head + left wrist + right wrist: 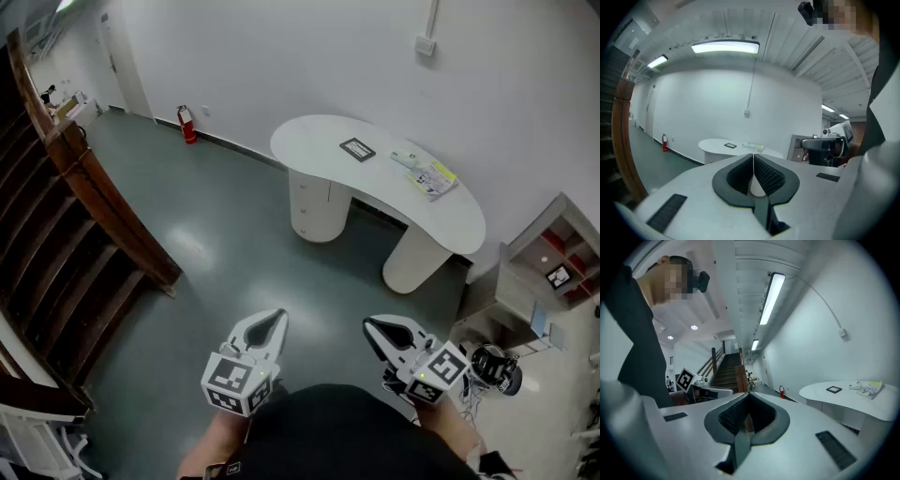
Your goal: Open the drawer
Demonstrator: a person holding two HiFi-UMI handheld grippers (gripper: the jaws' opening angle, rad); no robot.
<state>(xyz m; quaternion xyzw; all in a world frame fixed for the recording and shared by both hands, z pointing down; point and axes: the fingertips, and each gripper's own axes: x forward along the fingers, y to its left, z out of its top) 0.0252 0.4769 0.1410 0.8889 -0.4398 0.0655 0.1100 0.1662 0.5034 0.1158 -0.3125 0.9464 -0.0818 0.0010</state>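
Note:
A white curved desk stands against the far wall, well ahead of both grippers. Its round pedestal shows faint drawer fronts, all closed. My left gripper and right gripper hover side by side over the grey floor, close to my body and far from the desk. Both are shut with nothing between the jaws. In the left gripper view the left gripper points toward the desk. In the right gripper view the right gripper points past the desk toward the stairs.
A wooden staircase runs along the left. A red fire extinguisher stands by the far wall. On the desk lie a black frame and papers. A shelf unit and a black device sit at the right.

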